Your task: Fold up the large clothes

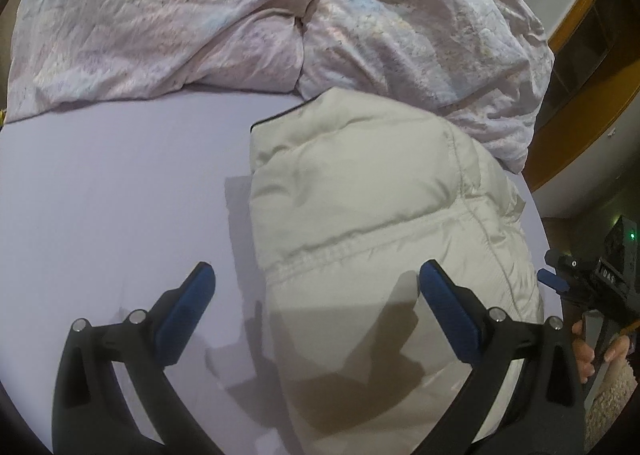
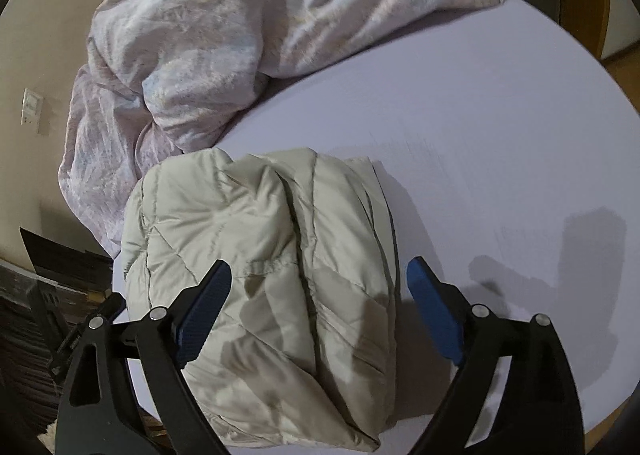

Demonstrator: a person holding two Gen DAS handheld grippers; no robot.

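Pale grey-green quilted puffer jacket [image 2: 260, 279], folded into a compact bundle, lying near the edge of a lavender-sheeted bed [image 1: 112, 191] beside a crumpled pastel-print duvet [image 1: 168, 15]. Left tongs [image 1: 316, 287] and right tongs [image 2: 318, 279] both hang above it with jaws spread wide, gripping nothing. The padded shell is probably light, soft, springy and somewhat slippery; stitched seams and folded edges likely offer firmer purchase than the puffed panels.
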